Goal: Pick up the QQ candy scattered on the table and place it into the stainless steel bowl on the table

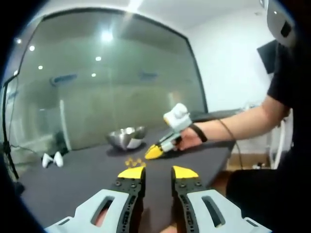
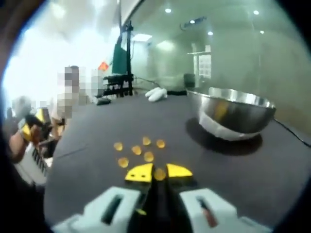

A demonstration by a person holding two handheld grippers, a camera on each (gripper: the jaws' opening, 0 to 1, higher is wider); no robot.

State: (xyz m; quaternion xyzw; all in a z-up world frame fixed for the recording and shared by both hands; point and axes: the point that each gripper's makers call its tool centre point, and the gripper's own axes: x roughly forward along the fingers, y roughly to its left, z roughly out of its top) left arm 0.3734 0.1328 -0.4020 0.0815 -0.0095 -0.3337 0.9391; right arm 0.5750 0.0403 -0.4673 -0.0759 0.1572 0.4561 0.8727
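Note:
Several yellow QQ candies (image 2: 136, 150) lie loose on the dark table (image 2: 97, 160), just ahead of my right gripper (image 2: 159, 173). Its yellow-tipped jaws stand close together on one candy (image 2: 159, 174) down at the tabletop. The stainless steel bowl (image 2: 232, 114) stands upright to the right, beyond the candies. In the left gripper view, my left gripper (image 1: 158, 173) is open with nothing in it, held above the near table. Ahead of it are the candies (image 1: 133, 161), the right gripper (image 1: 154, 152) in a person's hand (image 1: 187, 139), and the bowl (image 1: 127, 137) farther back.
Two white objects (image 1: 52, 159) lie at the table's far left by a glass wall (image 1: 112, 82). A black stand (image 2: 119, 82) rises behind the table. The table edge (image 1: 228, 155) runs under the person's forearm. The left gripper (image 2: 30, 130) shows at the left.

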